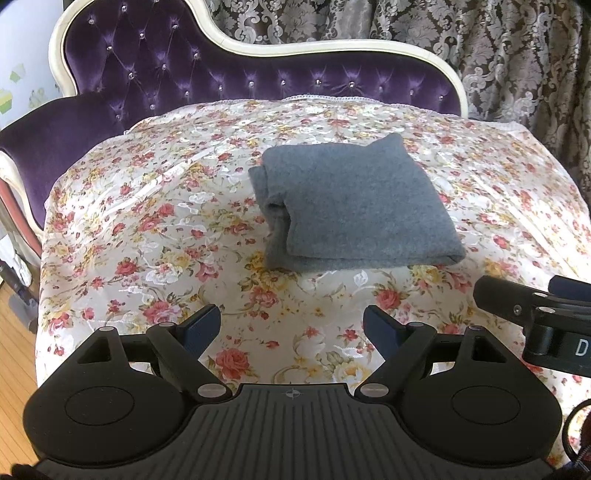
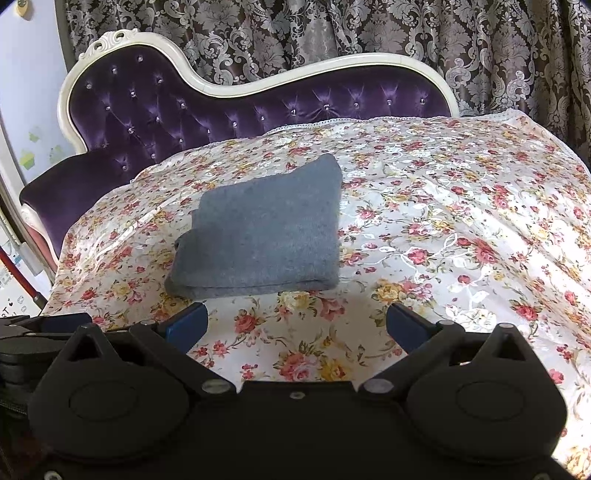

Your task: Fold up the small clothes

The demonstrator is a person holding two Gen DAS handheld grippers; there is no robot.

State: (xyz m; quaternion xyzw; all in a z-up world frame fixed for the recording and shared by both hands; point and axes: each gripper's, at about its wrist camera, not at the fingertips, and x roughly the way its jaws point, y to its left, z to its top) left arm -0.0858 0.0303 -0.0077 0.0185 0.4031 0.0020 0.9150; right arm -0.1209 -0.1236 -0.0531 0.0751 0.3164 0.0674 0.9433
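A grey folded cloth (image 1: 351, 206) lies flat on the floral cover (image 1: 155, 236) spread over a surface in front of a purple tufted sofa back (image 1: 155, 74). The cloth sits near the middle of the cover, on the side toward the sofa back, with its stacked fold edges facing the cameras.

The left gripper (image 1: 291, 326) hangs just short of the cloth's near edge, its jaws spread wide and holding nothing. The right gripper (image 2: 297, 325) is likewise just short of the cloth, spread wide and empty, with the cloth's near edge slightly to its left.

The left wrist view alone shows the cloth's rolled left side, where the layers curl inward, and a strip of wooden floor (image 1: 14, 350) to the left of the cover. It also catches the right gripper's body at its right edge, bearing a white letter "D"; the rest of that marking is cut off.

The right wrist view alone shows the carved white crest (image 2: 114, 38) atop the sofa back, and the left gripper's blue finger (image 2: 66, 321) at its left edge. Some writing shows on a white surface far left of the cover, too small to read. Patterned damask curtains (image 2: 369, 29) hang behind the sofa back.
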